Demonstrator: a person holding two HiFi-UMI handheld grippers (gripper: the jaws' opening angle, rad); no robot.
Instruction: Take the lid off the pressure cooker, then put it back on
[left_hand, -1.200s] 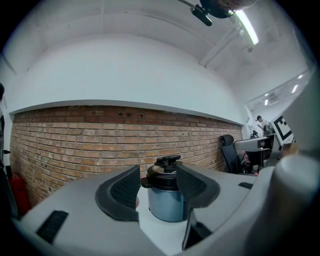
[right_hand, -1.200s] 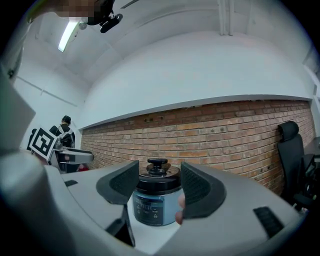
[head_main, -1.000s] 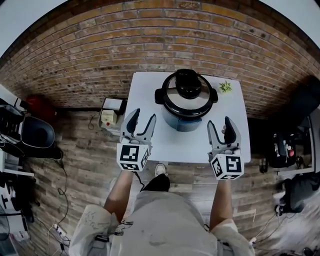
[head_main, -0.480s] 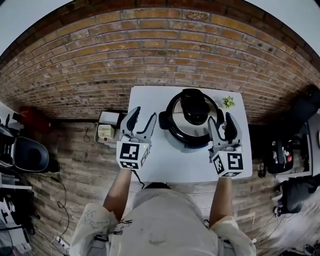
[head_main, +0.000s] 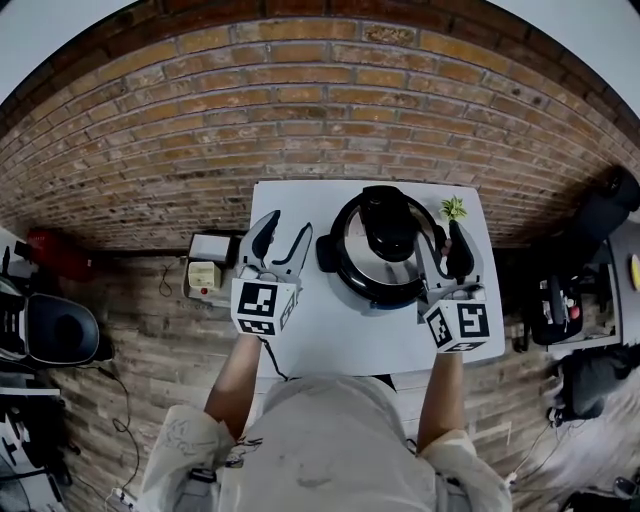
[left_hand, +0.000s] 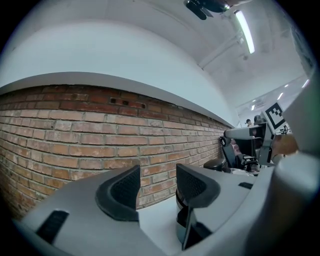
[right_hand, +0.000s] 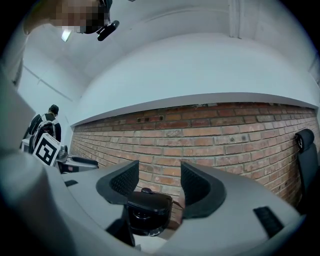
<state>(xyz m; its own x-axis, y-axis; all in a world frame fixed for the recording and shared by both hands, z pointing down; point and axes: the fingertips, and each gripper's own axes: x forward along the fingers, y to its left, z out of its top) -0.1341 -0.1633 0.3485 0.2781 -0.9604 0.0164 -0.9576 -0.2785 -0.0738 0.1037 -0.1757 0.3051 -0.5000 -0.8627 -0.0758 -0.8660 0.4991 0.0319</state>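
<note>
Evidently both tools are unclenched and empty: left gripper (head_main: 278, 232) and right gripper (head_main: 447, 250) flank the pressure cooker (head_main: 326, 253) (lid (head_main: 375, 262) on), probably to grasp it.

The left arm (head_main: 238, 372) and the right arm (head_main: 441, 392) reached up from the bottom middle. The left gripper (head_main: 281, 228) and the right gripper (head_main: 446, 243) pointed level, jaws apart, holding nothing.

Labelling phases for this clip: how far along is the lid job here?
Done: nothing; the lid sits on the pressure cooker. In hand: the left gripper and right gripper flank the pressure cooker, both open; a black part of it shows between the right fingers, not pressed. Left: grip, lift the lid off, set it back.
</note>
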